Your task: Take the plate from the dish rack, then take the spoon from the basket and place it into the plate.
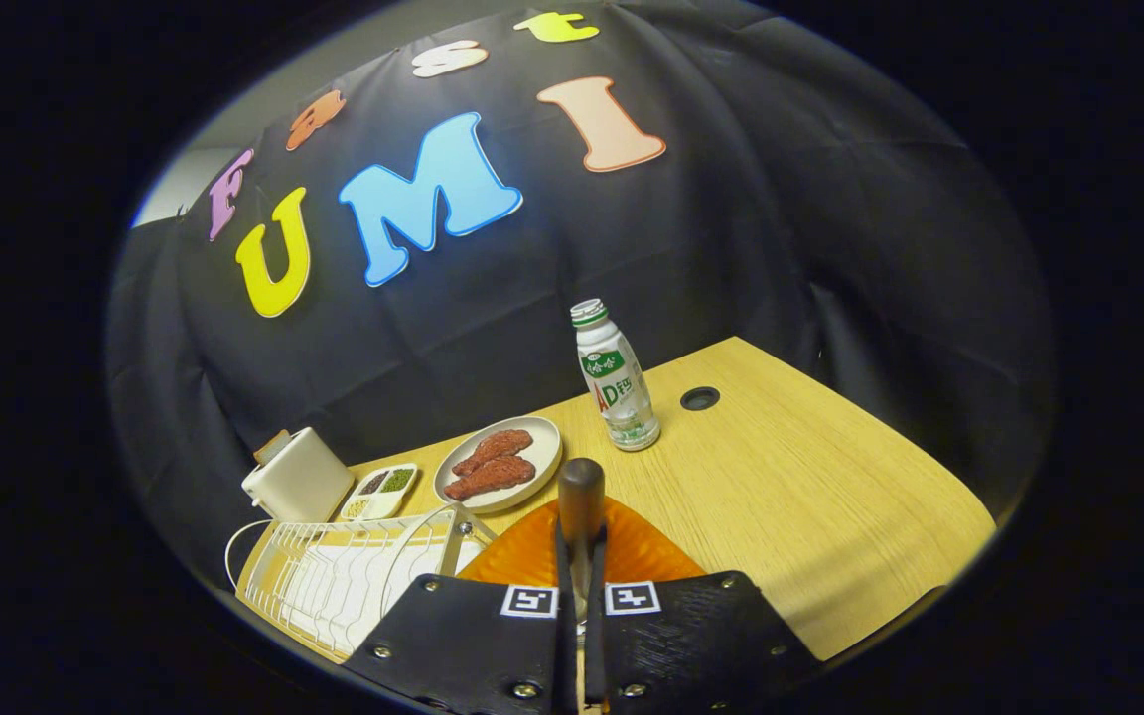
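Centrally, the wooden table (810,497) carries everything, its far corner running toward the black cloth wall. At its near left edge stands the white wire dish rack (334,576), its slots showing no plate, which suggests that the first step is done. Directly ahead of the fingers lies the orange plate (522,551), ribbed and glossy, set flat on the table, presumably so it can receive the spoon. Beyond it sit a pale dish of reddish meat pieces (498,464), a small divided tray (380,492), a white box (296,477) and, toward the middle of the table, an upright bottle (617,377). The gripper (580,586) has its jaws drawn narrow, both fingers pressing the spoon (581,492) by its dark brown rounded handle, held above the plate, seemingly for lowering.
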Available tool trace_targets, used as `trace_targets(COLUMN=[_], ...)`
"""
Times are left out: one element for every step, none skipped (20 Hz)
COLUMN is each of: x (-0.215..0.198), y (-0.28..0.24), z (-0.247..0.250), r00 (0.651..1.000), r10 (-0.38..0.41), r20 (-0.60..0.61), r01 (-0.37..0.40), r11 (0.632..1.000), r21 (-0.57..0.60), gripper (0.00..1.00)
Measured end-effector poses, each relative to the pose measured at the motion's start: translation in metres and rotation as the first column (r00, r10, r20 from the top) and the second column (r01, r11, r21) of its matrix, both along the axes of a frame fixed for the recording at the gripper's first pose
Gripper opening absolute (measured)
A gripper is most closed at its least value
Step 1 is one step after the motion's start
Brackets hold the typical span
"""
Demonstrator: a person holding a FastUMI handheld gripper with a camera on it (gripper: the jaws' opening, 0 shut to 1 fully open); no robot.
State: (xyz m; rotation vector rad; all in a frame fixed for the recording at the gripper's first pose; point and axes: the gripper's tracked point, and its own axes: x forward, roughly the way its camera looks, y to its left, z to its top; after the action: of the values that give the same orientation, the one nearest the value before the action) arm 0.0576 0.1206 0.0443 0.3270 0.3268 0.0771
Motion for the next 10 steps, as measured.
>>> trace_targets(x=[0.001, 0.002, 0.001, 0.000, -0.002, -0.004, -0.007, -0.012, -0.017, -0.022], y=[0.000, 0.001, 0.001, 0.002, 0.002, 0.006, 0.010, 0.016, 0.022, 0.030], z=[0.009, 0.017, 0.028, 0.040, 0.054, 0.067, 0.080, 0.092, 0.104, 0.114], r00=[1.000, 1.000, 0.999, 0.998, 0.996, 0.993, 0.989, 0.984, 0.978, 0.971], r10=[0.006, 0.013, 0.021, 0.027, 0.034, 0.049, 0.067, 0.086, 0.104, 0.125], r20=[0.012, 0.025, 0.040, 0.062, 0.086, 0.111, 0.134, 0.157, 0.181, 0.202], r01=[-0.006, -0.013, -0.020, -0.027, -0.033, -0.047, -0.063, -0.080, -0.096, -0.114], r11=[1.000, 1.000, 1.000, 1.000, 0.999, 0.999, 0.997, 0.996, 0.994, 0.992], r21=[-0.003, -0.005, -0.006, -0.009, -0.016, -0.025, -0.034, -0.046, -0.055, -0.062], gripper=[0.03, 0.03, 0.03, 0.03, 0.03, 0.03, 0.03, 0.03, 0.03, 0.03])
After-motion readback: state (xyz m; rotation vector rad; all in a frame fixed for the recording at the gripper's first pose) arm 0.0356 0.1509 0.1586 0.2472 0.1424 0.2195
